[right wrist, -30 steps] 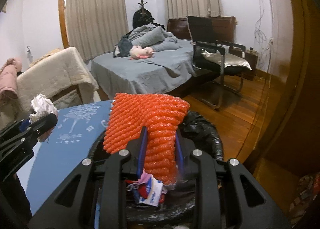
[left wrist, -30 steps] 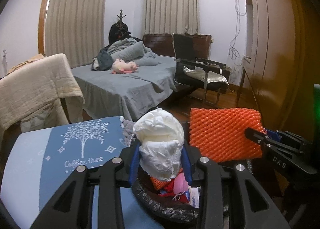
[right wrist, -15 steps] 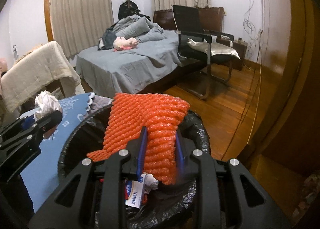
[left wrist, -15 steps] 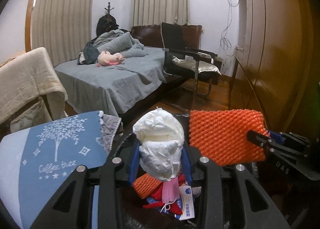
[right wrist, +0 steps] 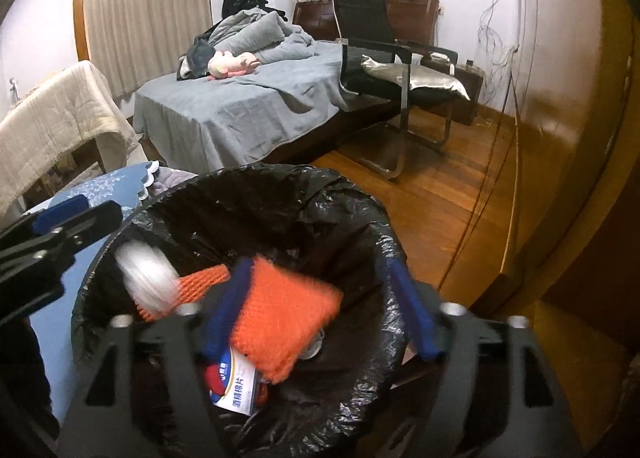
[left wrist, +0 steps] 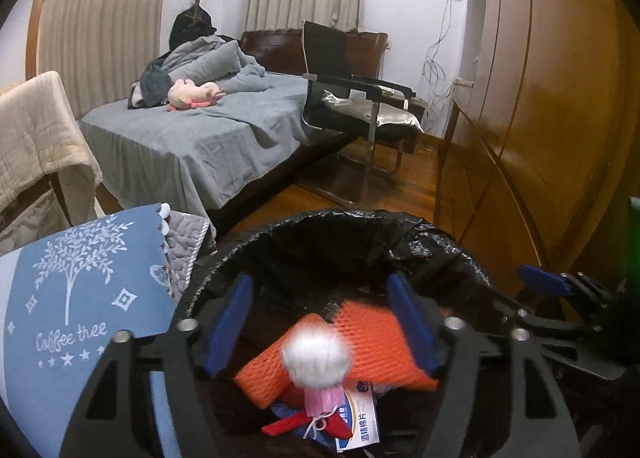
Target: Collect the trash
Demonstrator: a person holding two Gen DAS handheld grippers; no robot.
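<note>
Both grippers are over the bin now, and both have just let go. The left gripper [left wrist: 320, 322] has its jaws spread wide after opening a moment ago, and the white crumpled wad [left wrist: 317, 356] sits blurred between the blue pads without touching either one, right above the rubbish already in the bin. In the right wrist view that same wad [right wrist: 148, 278] shows as a white streak against the left inner wall of the black bag.

The right gripper [right wrist: 324, 306] has likewise just opened, jaws well apart. The orange foam net [right wrist: 280, 322] is between them, blurred and tilted; it overlaps the left pad in the picture, and I cannot tell whether it touches it. It is clear of the right pad.

The trash bin [right wrist: 372, 230], lined with a crinkled black bag, stands just beside the right-hand edge of the tabletop [left wrist: 80, 298], which carries a blue cloth printed with a white tree. Inside the bin lie another orange net piece [right wrist: 200, 282], a small white-and-blue printed box [right wrist: 236, 386] and something red under it.

Beyond, there is a bed [right wrist: 248, 106] with grey bedding and a pink soft toy [right wrist: 232, 62], a black chair [right wrist: 384, 54] with a silver cushion, and a wooden floor [right wrist: 452, 186].
</note>
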